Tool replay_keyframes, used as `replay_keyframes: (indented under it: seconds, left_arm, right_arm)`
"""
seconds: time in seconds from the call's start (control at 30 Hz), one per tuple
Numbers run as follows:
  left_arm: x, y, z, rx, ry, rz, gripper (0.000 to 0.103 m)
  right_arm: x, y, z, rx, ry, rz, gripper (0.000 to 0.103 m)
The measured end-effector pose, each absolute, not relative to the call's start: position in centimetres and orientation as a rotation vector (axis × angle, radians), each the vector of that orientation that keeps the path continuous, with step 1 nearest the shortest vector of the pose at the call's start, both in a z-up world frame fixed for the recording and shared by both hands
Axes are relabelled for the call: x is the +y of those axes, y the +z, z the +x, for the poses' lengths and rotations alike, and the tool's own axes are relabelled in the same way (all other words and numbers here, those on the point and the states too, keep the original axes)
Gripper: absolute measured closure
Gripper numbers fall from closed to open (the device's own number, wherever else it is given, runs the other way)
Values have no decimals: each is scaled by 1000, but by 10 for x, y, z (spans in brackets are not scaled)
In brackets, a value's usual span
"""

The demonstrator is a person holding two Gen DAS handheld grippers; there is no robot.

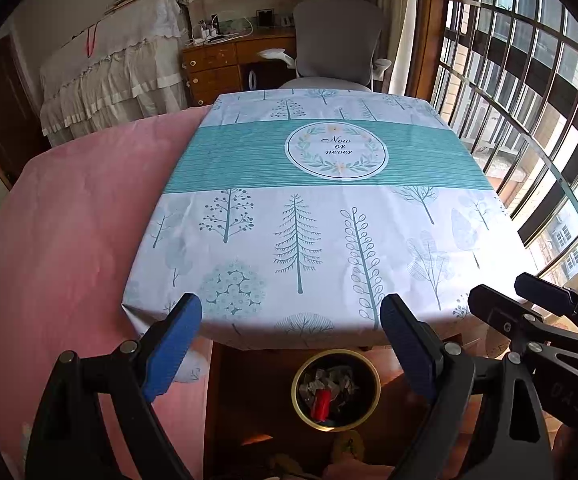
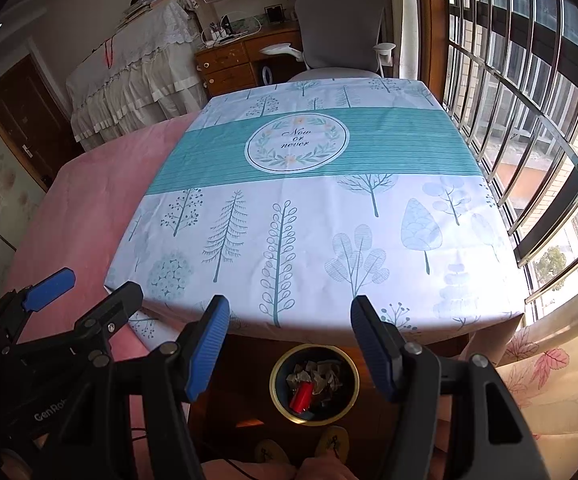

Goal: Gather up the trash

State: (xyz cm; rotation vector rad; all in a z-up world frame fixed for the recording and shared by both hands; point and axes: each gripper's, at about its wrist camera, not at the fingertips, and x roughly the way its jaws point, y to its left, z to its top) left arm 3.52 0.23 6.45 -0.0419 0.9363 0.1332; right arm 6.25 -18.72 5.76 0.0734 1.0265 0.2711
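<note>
A round gold-rimmed bin (image 1: 374, 376) stands on the floor below the table's near edge. It holds crumpled paper scraps (image 1: 331, 380) and a red item (image 1: 321, 404). It also shows in the right wrist view (image 2: 273, 376), with scraps (image 2: 323, 374) and the red item (image 2: 302, 396). My left gripper (image 1: 291, 344) is open and empty above the bin. My right gripper (image 2: 289, 346) is open and empty above the bin. The table (image 1: 309, 216) carries a tree-print cloth with a teal band.
A pink bed (image 1: 69, 220) lies left of the table. An office chair (image 1: 337, 36) and a wooden desk (image 1: 217, 64) stand behind it. A barred window (image 1: 529, 100) runs along the right. A leaf-print curtain (image 2: 549, 376) hangs at the right. Slippers (image 2: 333, 444) lie by the bin.
</note>
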Motion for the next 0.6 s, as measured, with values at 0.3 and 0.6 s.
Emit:
replay_keyframes:
  seconds: [0.3,0.6]
  left_arm:
    - [-2,60,36,957,126,-52,13]
    - [-7,55,39,969,121,-57,13]
  right_arm:
    - [-193,53,65,1039,275,77,39]
    - [-199,51,65,1048,277,77,39]
